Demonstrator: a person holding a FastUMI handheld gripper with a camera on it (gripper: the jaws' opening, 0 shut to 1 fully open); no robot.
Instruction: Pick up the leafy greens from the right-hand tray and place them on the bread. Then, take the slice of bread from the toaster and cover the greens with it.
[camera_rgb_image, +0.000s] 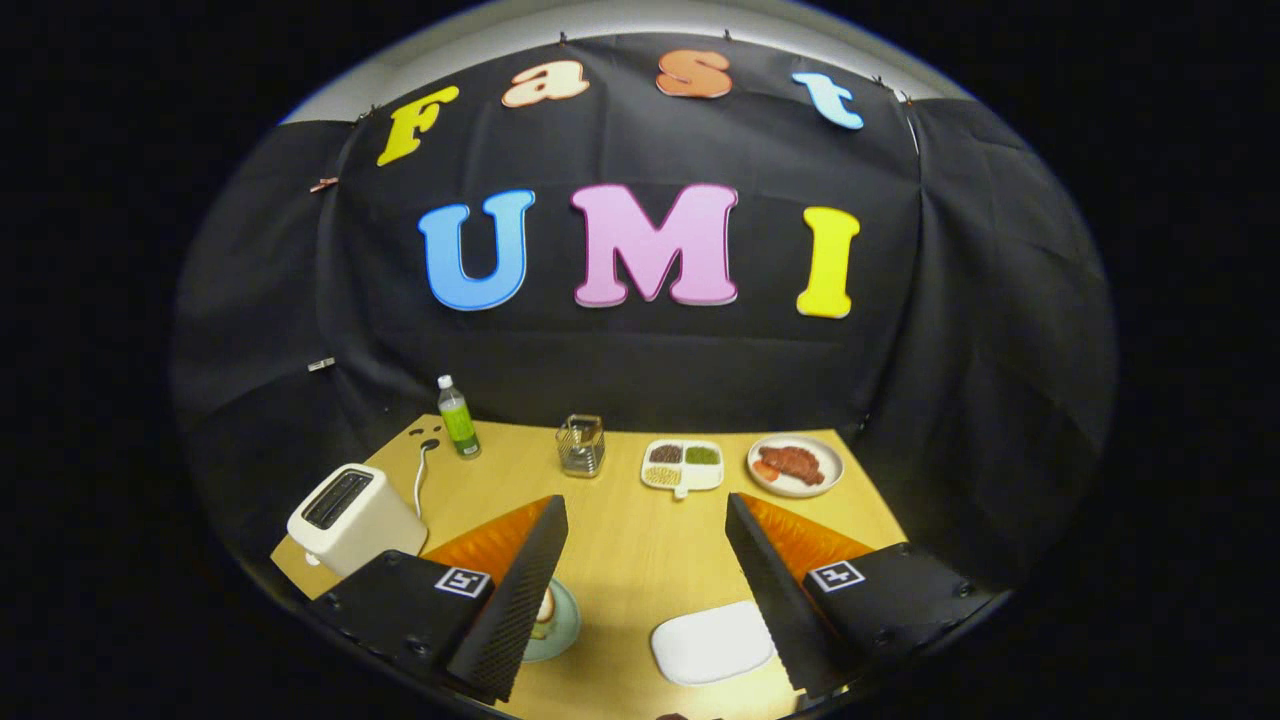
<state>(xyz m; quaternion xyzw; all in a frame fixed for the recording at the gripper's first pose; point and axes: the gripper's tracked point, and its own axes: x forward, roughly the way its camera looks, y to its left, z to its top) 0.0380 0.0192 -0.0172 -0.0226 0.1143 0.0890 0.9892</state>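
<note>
Pale wood is what we see most of: the table (620, 540) spreads out under the gripper (645, 590), whose fingers stand wide apart with nothing between them, held above the near part of the tabletop.

Next in size is the cream toaster (352, 517), beyond the left finger, its slots dark from this angle; we cannot tell whether a slice sits in them. Just ahead of the right finger, on the near side, lies a white tray (712, 643), and what shows of it is bare, with no greens on it. Beside the left finger a greenish plate (560, 620) peeks out, carrying something pale with a hint of green, mostly hidden by the finger; we cannot say if it is the bread, or bread with greens on it.

Farther back stand a round plate of reddish food (795, 465), a white divided dish (683, 465) of small grains, a wire holder (581, 444) and a green bottle (458, 417).

Our judgement: the bare tray and the trace of green on the plate would fit greens that have reached the bread, with the toaster slice left to fetch; but the hidden plate and dark slots settle neither point.
</note>
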